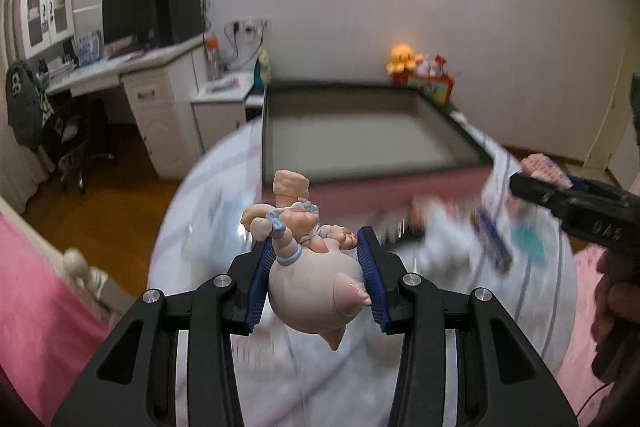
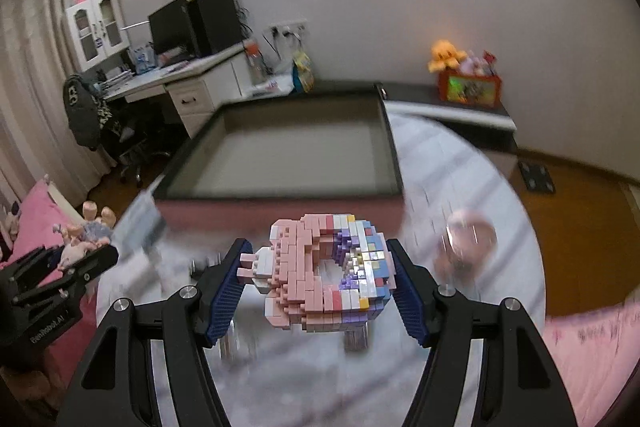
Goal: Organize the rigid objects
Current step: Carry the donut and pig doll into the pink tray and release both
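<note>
Left gripper (image 1: 316, 263) tilted downward, raised above round glass tabletop (image 1: 192, 227), clamped narrow on one pale pink doll figure (image 1: 310, 279). Blue pads (image 1: 260, 279) pressing both sides of the doll's round head, legs sticking up and forward past the fingertips. Same gripper visible at left edge of right wrist view, doll poking out of it.

Right gripper (image 2: 320, 275) also tilted downward and off the tabletop, clamped at medium width on one ring-shaped brick model (image 2: 324, 275), pink on the left half, blue, purple and white on the right. Pads touching both outer sides of the ring. In left wrist view, right gripper entering from the right edge with a hand (image 1: 616, 311) behind it, partly cut off.

One shallow dark-rimmed tray (image 2: 390, 155) beyond both grippers, at far edge of tabletop, grey inside, nothing seen in it. One blurred pink round thing (image 2: 468, 239) on the tabletop right of the brick model, kind unclear. Blurred packets and papers (image 1: 492, 235) on tabletop in left wrist view, count unclear.

Two grippers, two held things, one tray.
</note>
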Action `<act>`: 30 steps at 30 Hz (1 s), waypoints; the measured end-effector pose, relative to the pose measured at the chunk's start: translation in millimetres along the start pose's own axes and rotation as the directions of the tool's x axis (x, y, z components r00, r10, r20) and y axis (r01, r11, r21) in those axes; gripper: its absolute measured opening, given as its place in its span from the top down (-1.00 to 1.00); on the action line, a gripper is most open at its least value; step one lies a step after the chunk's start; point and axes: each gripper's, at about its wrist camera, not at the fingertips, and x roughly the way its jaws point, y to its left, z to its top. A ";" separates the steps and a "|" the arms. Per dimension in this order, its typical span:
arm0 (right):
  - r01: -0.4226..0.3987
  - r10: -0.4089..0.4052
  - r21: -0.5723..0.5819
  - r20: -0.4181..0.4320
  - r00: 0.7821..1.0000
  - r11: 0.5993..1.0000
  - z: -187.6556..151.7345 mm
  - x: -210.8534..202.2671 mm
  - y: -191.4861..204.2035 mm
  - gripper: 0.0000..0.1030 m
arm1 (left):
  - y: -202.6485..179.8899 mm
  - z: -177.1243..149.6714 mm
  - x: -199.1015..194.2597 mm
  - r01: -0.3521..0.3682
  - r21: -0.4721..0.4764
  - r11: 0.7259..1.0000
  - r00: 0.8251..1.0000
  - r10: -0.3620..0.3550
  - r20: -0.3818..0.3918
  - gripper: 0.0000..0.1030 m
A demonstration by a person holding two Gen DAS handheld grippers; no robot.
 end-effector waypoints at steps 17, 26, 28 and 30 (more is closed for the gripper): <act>-0.013 0.014 0.007 -0.119 0.993 1.000 69.5 123.4 -4.8 -0.33 | -8.6 80.6 136.0 0.037 0.004 0.999 0.989 -0.036 -0.141 0.16; -0.007 0.009 0.013 -0.104 0.995 1.000 65.8 115.5 -9.4 -0.81 | -5.6 81.9 100.9 -0.089 0.029 0.996 0.996 0.089 -0.021 -0.99; -0.015 0.017 0.027 -0.090 0.996 1.000 64.4 109.1 -11.6 -0.81 | -4.5 77.4 87.0 -0.106 0.020 0.994 0.994 0.106 -0.006 -0.99; -0.023 0.026 0.039 -0.079 0.997 0.999 61.7 100.5 -12.0 -0.81 | -2.3 74.3 78.4 -0.117 0.011 0.993 0.993 0.117 -0.005 -0.99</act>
